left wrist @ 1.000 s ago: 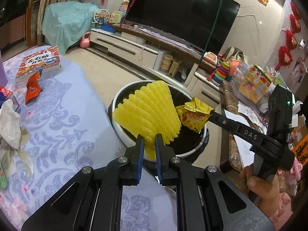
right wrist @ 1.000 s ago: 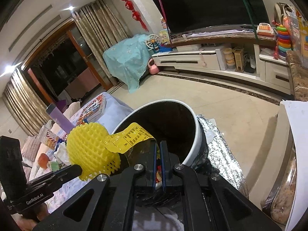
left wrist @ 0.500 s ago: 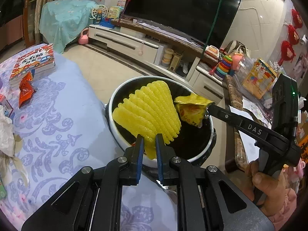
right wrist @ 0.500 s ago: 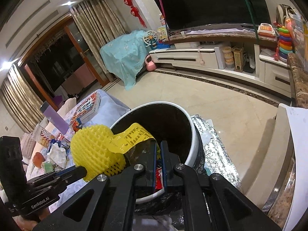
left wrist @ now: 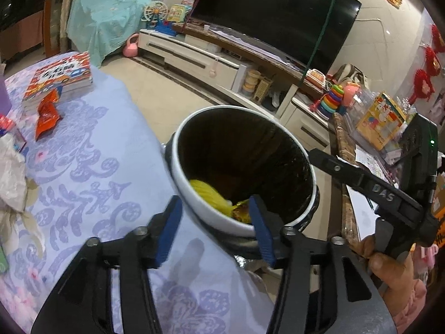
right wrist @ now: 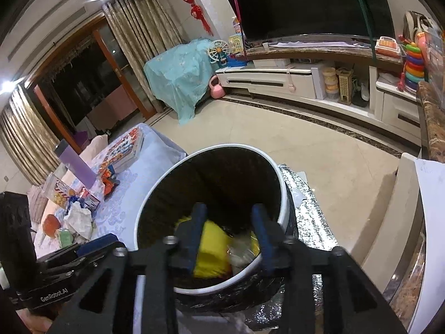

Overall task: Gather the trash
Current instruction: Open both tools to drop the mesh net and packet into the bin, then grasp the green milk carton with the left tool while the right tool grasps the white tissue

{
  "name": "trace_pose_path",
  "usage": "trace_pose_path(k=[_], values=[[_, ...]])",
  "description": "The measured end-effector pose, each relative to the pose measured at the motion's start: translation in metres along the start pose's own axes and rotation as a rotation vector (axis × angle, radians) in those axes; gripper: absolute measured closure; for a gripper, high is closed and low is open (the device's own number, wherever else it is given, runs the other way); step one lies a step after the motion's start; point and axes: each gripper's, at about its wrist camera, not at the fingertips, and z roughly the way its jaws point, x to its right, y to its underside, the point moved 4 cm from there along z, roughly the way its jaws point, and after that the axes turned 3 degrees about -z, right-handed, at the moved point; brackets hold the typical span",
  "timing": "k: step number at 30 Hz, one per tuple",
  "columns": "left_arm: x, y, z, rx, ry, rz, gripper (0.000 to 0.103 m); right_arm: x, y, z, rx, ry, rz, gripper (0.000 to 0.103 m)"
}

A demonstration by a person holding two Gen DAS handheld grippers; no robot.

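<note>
Left wrist view angled down over table edge [left wrist: 116, 128], close above trash bin [left wrist: 194, 203]; right wrist view likewise, perhaps nearer, both sharing bin, television.

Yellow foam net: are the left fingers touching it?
Apart. The left wrist view shows the yellow foam net lying down inside the bin, with open fingers above it, jaws having just opened.

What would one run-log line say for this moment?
left gripper: just opened, empty | right gripper: just opened, empty | yellow foam net, snack wrapper: inside trash bin
</note>
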Motion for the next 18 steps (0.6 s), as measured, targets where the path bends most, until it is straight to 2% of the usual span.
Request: trace_pose_path(k=[1,2,3,6,13,18], values=[[-0.002,0.001,-0.001,0.001,-0.004,-0.008,0.038,-0.001,0.000,-0.001,0.003,-0.004,0.003,0.058],[-0.005,0.003,-0.003,0.004,-0.007,-0.017,0.037,-0.001,0.001,-0.002,0.006,-0.006,0.006,0.051],[-0.008,0.006,-0.005,0.006,-0.010,-0.026,0.036,-0.001,0.001,-0.004,0.009,-0.009,0.009,0.041],[-0.016,0.012,-0.011,0.008,-0.017,-0.046,0.036,-0.005,0.003,-0.010,0.028,-0.025,0.019,0.028],[-0.036,0.029,-0.033,0.031,-0.045,-0.077,0.036,-0.021,0.013,-0.021,0.053,-0.063,0.033,0.021],[-0.062,0.047,-0.054,0.056,-0.101,-0.099,0.035,-0.040,0.024,-0.022,0.045,-0.097,0.024,0.019]])
